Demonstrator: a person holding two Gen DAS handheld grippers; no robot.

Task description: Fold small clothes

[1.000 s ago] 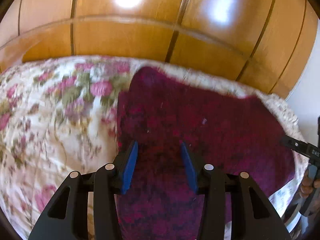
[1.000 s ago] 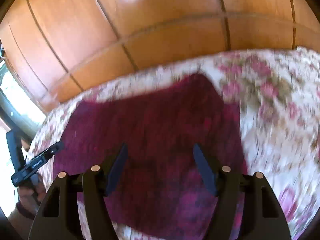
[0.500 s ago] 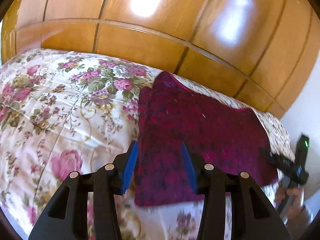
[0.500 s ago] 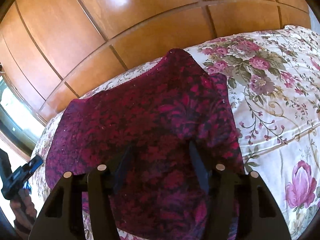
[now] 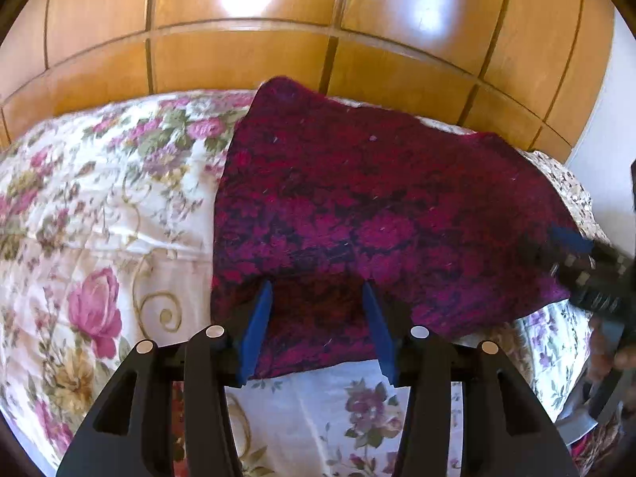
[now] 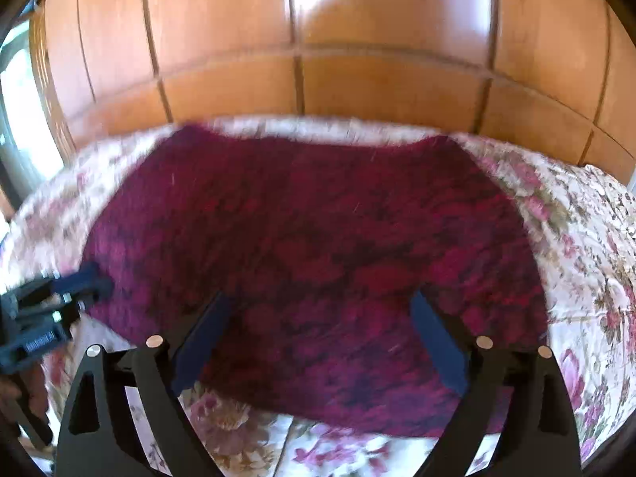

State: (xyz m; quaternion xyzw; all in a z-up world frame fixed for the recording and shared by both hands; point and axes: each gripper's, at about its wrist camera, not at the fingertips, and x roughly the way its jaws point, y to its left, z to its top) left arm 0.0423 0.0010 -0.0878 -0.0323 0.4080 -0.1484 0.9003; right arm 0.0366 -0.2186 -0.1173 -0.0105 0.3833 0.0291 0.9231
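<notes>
A bed fills the lower part of both views, covered by a cream quilt (image 5: 119,214) printed with pink and purple roses, green leaves and gold scrolls; a stitched seam crosses it from side to side. Behind the bed stands a wall of glossy honey-coloured wooden panels (image 5: 246,55), split by dark grooves into tall and short rectangles and carrying two bright patches of reflected light. In the right wrist view a strip of daylight shows at the far left edge (a window, most likely, though it is too washed out to tell), and in the left wrist view a slice of pale wall shows at the far right. The dark red and magenta knitted garment (image 5: 377,206) lies spread flat on the quilt, its far edge close to the panels and its near edge just ahead of both tools. The left gripper (image 5: 316,328) hovers over the garment's near left corner, its blue fingers (image 5: 254,330) partly apart and opening, the cloth lying under the gap rather than pinched. The right gripper (image 6: 318,342) hangs over the garment's near edge with its jaws spread wide and opening, nothing pressed between them; that view is blurred.
</notes>
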